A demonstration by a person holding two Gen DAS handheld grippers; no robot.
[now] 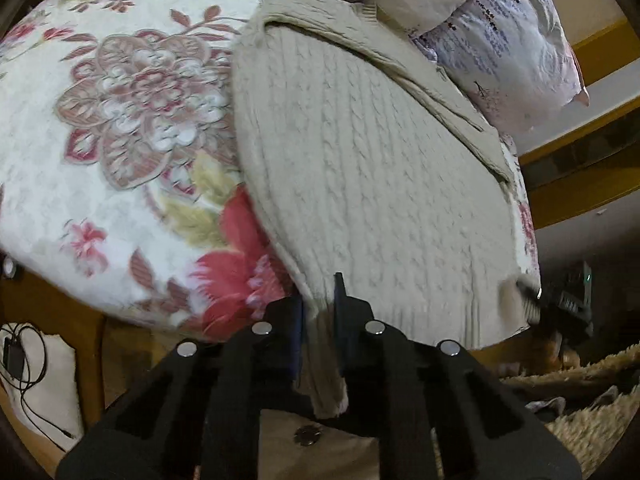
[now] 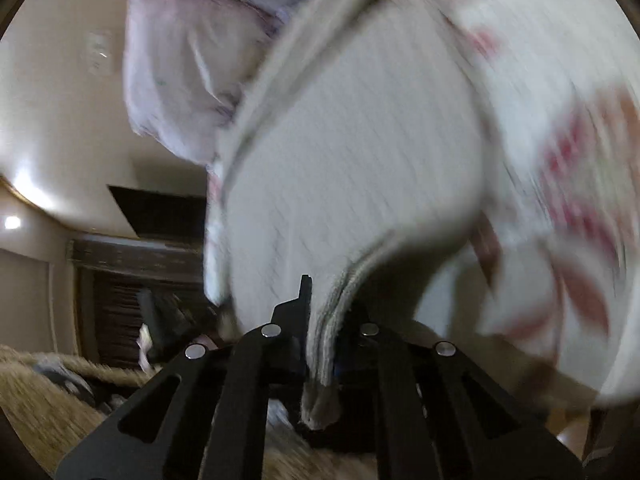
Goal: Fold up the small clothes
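Left wrist view: the left gripper (image 1: 320, 308) is clamping its jaws on the hem corner of the cream cable-knit sweater (image 1: 360, 168), with a fold of knit hanging down between the jaws. In the right wrist view, the right gripper (image 2: 320, 320) is likewise gripping the sweater (image 2: 340, 168); several stacked layers of its ribbed edge are passing between the jaws. That view is blurred, so finer detail cannot be told.

Outward from the jaws, the sweater is lying spread on the floral bedspread (image 1: 120, 120), its hem at the near edge of the bed and its far end reaching toward the lilac-printed pillows (image 1: 500, 40). A sleeve or side panel is already lying folded across the sweater's far part.

Judged step: both hem corners are secured for the lengthwise fold. The next move calls for lifting both corners together, carrying the hem over the sweater toward the pillows, keeping equal tension, then releasing on the far part.
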